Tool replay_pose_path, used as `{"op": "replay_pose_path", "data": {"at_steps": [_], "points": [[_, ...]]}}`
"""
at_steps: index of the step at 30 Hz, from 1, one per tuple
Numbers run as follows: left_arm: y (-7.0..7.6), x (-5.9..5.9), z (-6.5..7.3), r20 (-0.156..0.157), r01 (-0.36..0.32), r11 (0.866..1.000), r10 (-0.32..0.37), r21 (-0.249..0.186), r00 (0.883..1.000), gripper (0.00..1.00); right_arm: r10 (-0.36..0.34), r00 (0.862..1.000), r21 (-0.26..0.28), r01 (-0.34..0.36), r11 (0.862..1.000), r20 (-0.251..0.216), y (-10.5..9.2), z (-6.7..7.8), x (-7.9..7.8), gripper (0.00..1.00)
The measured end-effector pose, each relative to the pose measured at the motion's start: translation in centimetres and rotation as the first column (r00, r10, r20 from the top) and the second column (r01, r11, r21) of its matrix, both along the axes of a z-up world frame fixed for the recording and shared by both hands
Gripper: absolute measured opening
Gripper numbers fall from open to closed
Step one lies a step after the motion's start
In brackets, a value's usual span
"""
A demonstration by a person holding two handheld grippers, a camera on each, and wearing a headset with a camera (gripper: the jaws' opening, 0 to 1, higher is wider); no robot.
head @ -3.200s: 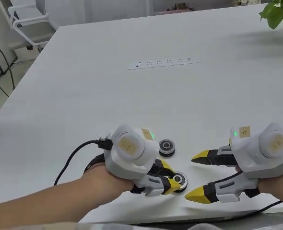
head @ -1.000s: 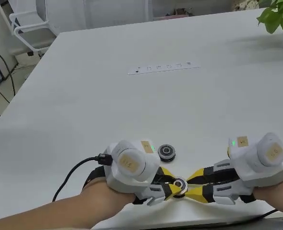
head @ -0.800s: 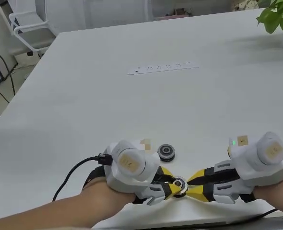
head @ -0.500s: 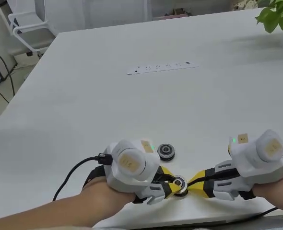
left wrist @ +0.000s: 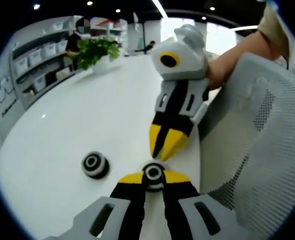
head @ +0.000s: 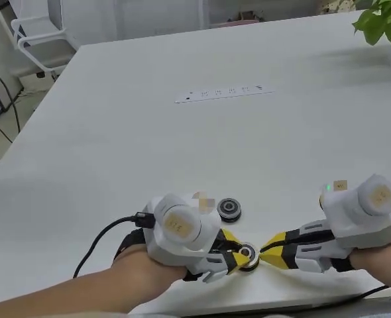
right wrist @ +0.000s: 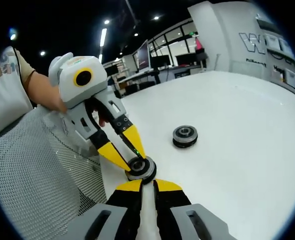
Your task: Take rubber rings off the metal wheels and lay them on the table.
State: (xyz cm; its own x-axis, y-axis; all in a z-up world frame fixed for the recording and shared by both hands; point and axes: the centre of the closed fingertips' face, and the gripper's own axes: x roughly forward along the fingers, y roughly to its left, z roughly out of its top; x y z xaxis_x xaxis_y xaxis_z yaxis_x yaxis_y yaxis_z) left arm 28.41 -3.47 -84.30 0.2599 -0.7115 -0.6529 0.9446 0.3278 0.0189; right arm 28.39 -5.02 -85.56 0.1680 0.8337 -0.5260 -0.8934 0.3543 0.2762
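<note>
Reaching in from the lower left of the head view, the person's bare left forearm lies low over the white worktop. Its hand grips the white body of the left gripper, which points to the right. This gripper's yellow-tipped fingers are closed narrowly on a small silver metal wheel with a black rubber ring, near the worktop's front edge. In the left gripper view one yellow tip sits on each side of the wheel. Whether the wheel rests on the surface or is just lifted I cannot tell.

The right gripper comes from the opposite side, held in the right hand at the lower right, and points left. The two grippers meet nose to nose at the wheel. The right gripper's fingers are drawn almost together into a narrow wedge, their tips touching the wheel's rim. Whether they pinch the rubber itself I cannot tell.

A second metal wheel with its black ring on lies flat on the worktop just beyond the left gripper, apart from both grippers. A black cable trails from the back of the left gripper across the worktop. Farther off, a white socket strip lies mid-worktop and a green leafy plant stands at the far right corner. A grey mesh chair back stands beside the front edge in the left gripper view
</note>
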Motion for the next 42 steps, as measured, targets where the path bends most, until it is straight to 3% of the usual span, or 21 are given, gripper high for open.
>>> {"op": "replay_pose_path", "data": {"at_steps": [2, 5, 11, 18, 29, 42], "points": [[0.0, 0.0, 0.0, 0.0, 0.0, 1.0, 0.0, 0.0, 1.0, 0.13, 0.014, 1.0, 0.01, -0.014, 1.0, -0.001, 0.4, 0.0, -0.4, 0.18], [0.0, 0.0, 0.0, 0.0, 0.0, 1.0, 0.0, -0.001, 1.0, 0.13, 0.068, 0.997, 0.004, -0.068, 0.998, 0.036, 1.0, 0.2, -0.9, 0.22], [0.0, 0.0, 0.0, 0.001, -0.002, 1.0, 0.002, 0.0, 1.0, 0.13, 0.099, 0.993, -0.015, -0.098, 0.995, 0.065, 1.5, -0.2, -0.9, 0.3], [0.0, 0.0, 0.0, 0.003, -0.002, 1.0, 0.002, 0.0, 1.0, 0.13, 0.105, 0.992, -0.012, -0.104, 0.994, 0.069, 1.7, -0.2, -0.7, 0.24], [0.0, -0.1, 0.0, 0.003, -0.001, 1.0, 0.001, -0.003, 1.0, 0.13, 0.142, 0.981, -0.068, -0.134, 0.989, 0.13, 1.1, -0.2, -1.0, 0.15], [0.0, -0.1, 0.0, 0.003, -0.005, 1.0, 0.005, -0.005, 1.0, 0.13, 0.116, 0.989, -0.06, -0.111, 0.992, 0.092, 0.8, -0.2, -1.0, 0.08]]}}
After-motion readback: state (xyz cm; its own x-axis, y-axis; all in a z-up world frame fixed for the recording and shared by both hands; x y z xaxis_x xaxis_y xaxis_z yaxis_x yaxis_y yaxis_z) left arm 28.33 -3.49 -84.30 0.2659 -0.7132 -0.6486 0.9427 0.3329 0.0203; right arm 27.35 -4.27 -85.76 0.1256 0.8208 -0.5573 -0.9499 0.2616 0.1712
